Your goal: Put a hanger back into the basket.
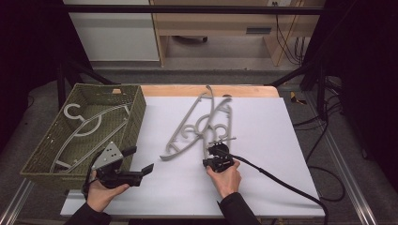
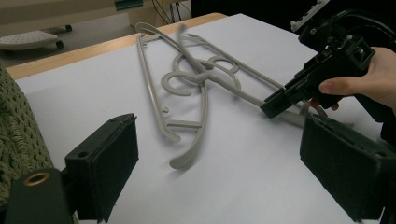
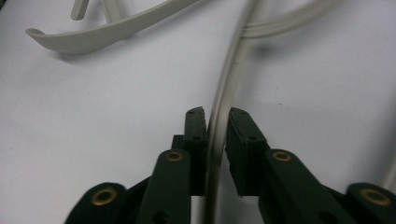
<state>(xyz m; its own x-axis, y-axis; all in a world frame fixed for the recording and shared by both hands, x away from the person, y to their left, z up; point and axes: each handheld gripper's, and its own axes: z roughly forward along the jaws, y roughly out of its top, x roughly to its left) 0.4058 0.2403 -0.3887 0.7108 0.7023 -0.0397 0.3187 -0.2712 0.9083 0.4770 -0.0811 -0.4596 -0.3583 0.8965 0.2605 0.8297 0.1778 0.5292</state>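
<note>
Work in hand: clearing pale grey plastic coat hangers off the table, judged to be bound for the olive-green woven basket (image 1: 136,105), where one hanger of the same kind (image 1: 87,126) already lies.
Right gripper (image 3: 215,122): jaws pinched narrow on the thin arm of the nearest grey hanger (image 3: 229,65), pads pressing it from both sides; no earlier state is told.
Left gripper (image 2: 219,149): jaws spread wide with nothing between them, held low just beside the basket's near corner.
Key relation: the gripped hanger arm runs straight out along the right gripper's own line, away from the person toward the tangle of hangers (image 1: 202,124) at mid-table; its long axis points up the table, and the basket lies to the left of it, past the left gripper.
Nearer hand: the right hand (image 1: 227,176) is on the hanger; the left is nearer the basket.
Likely snag: the hooks look interlocked, so a lift may drag a neighbour along.
Surface: a white sheet (image 1: 263,140) on a wooden tabletop.
Room: dark frame rails, light cabinets and loose cables behind.
</note>
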